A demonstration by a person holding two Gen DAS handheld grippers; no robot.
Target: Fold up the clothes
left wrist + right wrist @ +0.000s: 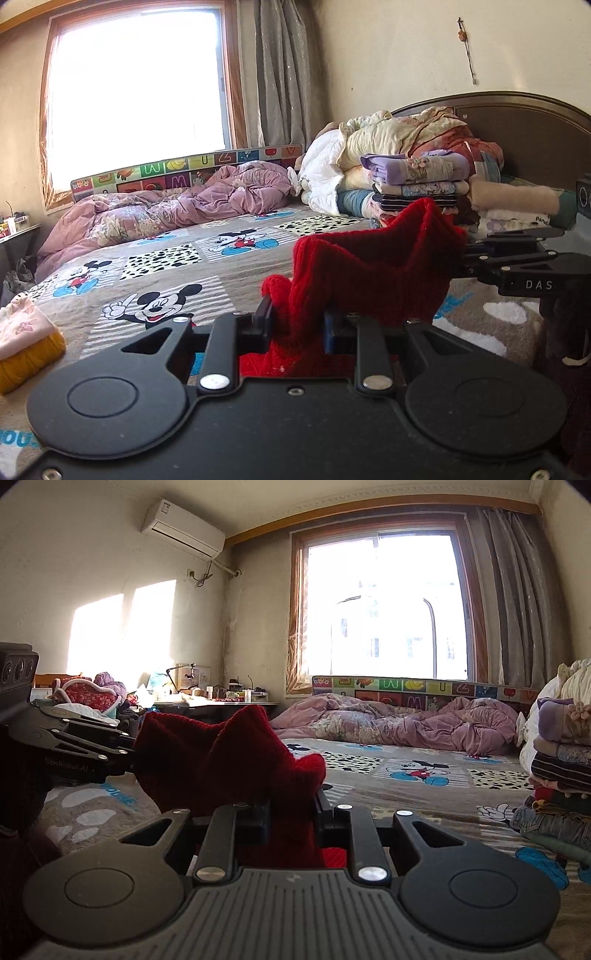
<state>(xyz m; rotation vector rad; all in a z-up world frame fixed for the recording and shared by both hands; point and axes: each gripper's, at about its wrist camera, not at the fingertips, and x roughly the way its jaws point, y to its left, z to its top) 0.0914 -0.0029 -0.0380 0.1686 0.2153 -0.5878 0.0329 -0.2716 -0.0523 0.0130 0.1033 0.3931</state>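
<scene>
A red knitted garment (369,273) hangs stretched between my two grippers above the bed. My left gripper (299,325) is shut on one edge of it. My right gripper (291,812) is shut on the other edge (229,760). In the left wrist view the right gripper (469,254) comes in from the right and meets the cloth. In the right wrist view the left gripper (129,753) comes in from the left and meets the cloth. The lower part of the garment is hidden behind the gripper bodies.
The bed has a Mickey Mouse cover (166,266). A crumpled pink quilt (177,206) lies at the far side. A tall stack of folded clothes and bedding (413,177) stands by the headboard. A pink and yellow folded pile (26,339) lies at the left. A cluttered desk (214,698) stands by the wall.
</scene>
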